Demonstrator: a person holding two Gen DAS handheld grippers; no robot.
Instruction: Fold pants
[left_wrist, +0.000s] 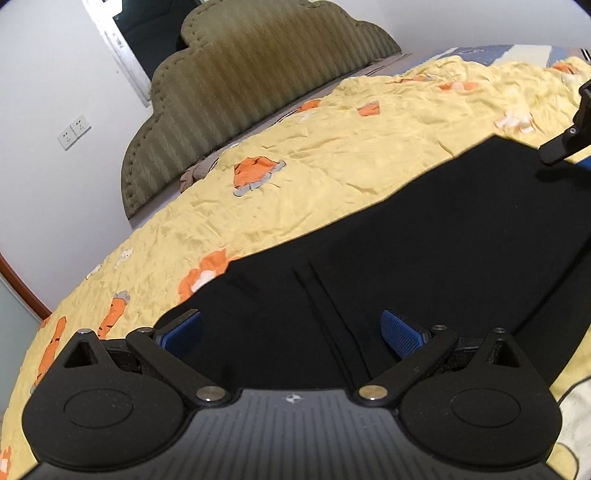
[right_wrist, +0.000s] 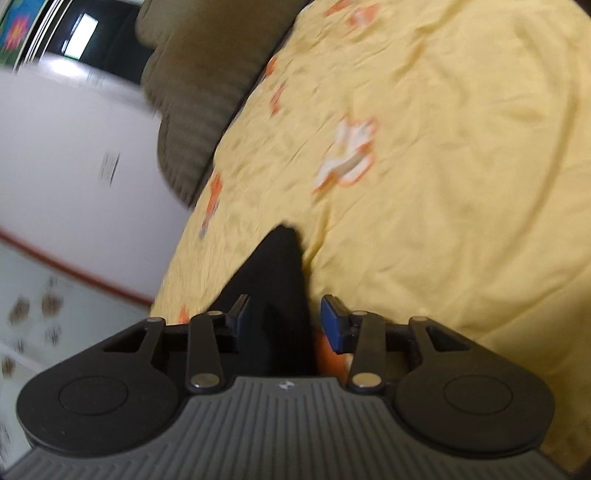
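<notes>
Lying across most of both views: a yellow quilt (left_wrist: 332, 158) printed with orange carrots and small animals, covering a bed and wrinkling all over. Standing behind it along the white wall (left_wrist: 44, 92): an olive, ribbed, scallop-edged headboard (left_wrist: 229, 96), with two wall sockets (left_wrist: 74, 131) showing to its left. Spreading flat on the quilt in the left wrist view: the black pants (left_wrist: 424, 236), stretching from the near edge toward the upper right, seams running lengthwise down the middle. Hovering low over the near end of that cloth: the left gripper (left_wrist: 291, 334), blue pads standing wide apart, nothing pinched between them. Reaching in at the upper right of the same view, over the far end of the pants: the right gripper (left_wrist: 565, 144). Showing in the blurred right wrist view: a narrow black point of the pants (right_wrist: 280, 266) running up between the right gripper's (right_wrist: 284, 319) half-closed pads, the left pad touching the cloth, a gap remaining beside the right blue pad; impossible to tell whether gripping.
</notes>
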